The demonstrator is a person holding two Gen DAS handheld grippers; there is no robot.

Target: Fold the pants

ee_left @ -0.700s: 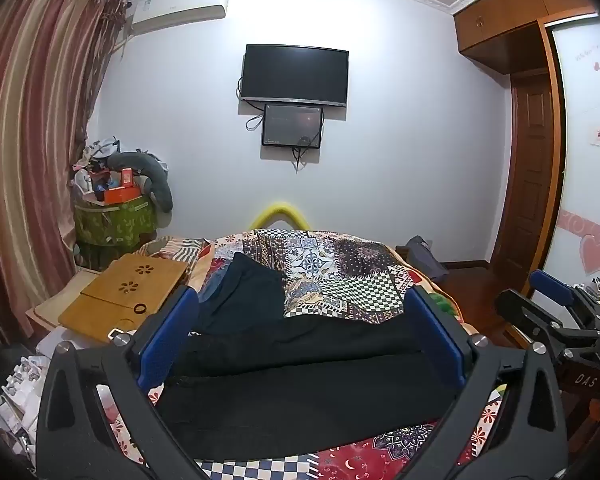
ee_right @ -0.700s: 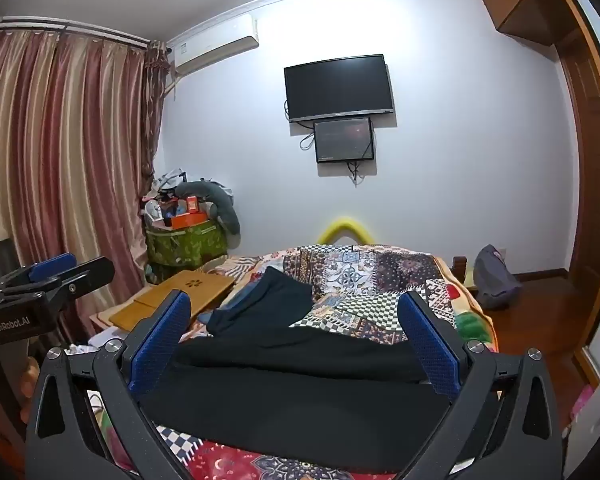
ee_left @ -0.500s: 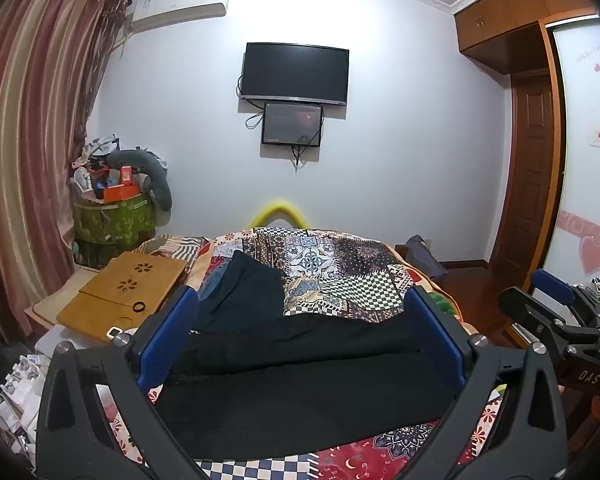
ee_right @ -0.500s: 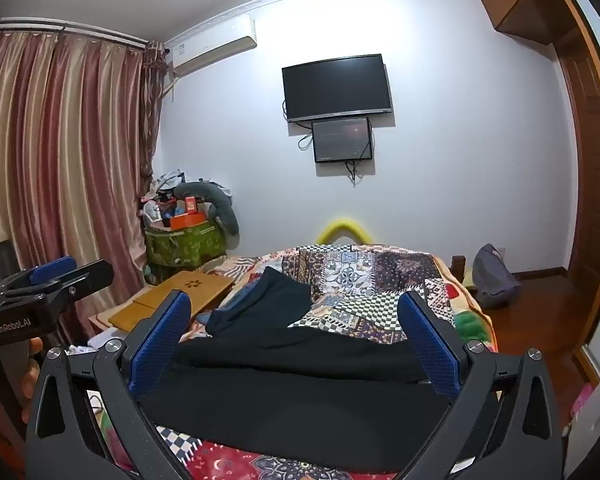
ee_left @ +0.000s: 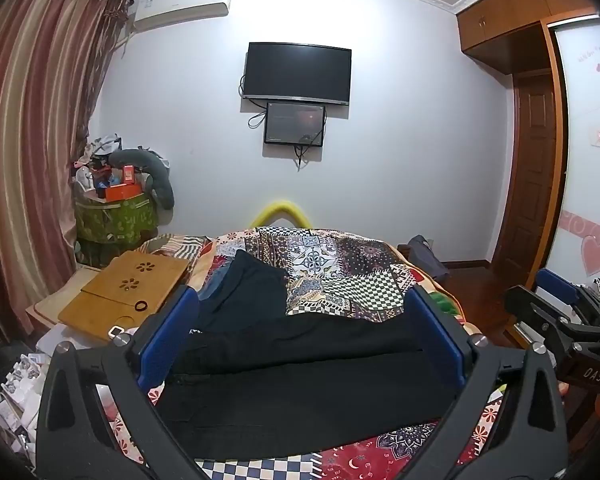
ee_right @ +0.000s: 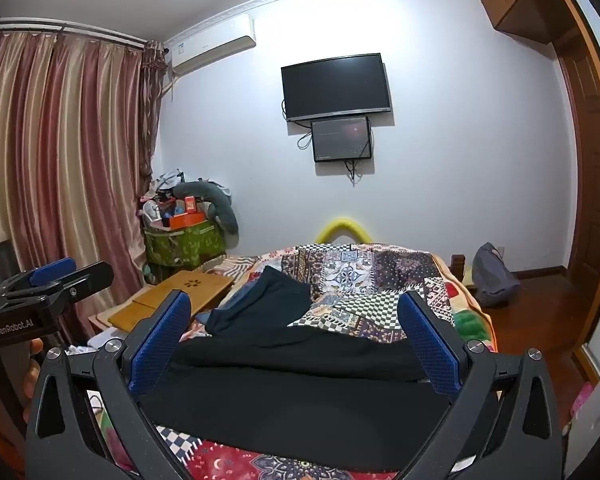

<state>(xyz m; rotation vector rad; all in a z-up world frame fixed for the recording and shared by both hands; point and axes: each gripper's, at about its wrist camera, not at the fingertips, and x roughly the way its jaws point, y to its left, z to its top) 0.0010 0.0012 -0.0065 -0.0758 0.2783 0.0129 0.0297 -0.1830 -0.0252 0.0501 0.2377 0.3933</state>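
Observation:
Black pants (ee_left: 300, 384) lie flat across the near part of the bed, legs running left to right; they also show in the right wrist view (ee_right: 296, 396). My left gripper (ee_left: 300, 336) is open and empty, held above the pants. My right gripper (ee_right: 294, 338) is open and empty, also above the pants. The right gripper shows at the right edge of the left wrist view (ee_left: 560, 320); the left gripper shows at the left edge of the right wrist view (ee_right: 48, 284).
A dark blue garment (ee_left: 244, 292) lies beyond the pants on the patchwork bedspread (ee_left: 340, 264). A wooden lap desk (ee_left: 128, 292) sits left of the bed. A cluttered green basket (ee_left: 112, 216), curtains, wall TV (ee_left: 296, 72) and a wardrobe at the right surround the bed.
Both views have shifted very slightly; the grippers stay open above the pants and nothing on the bed has moved.

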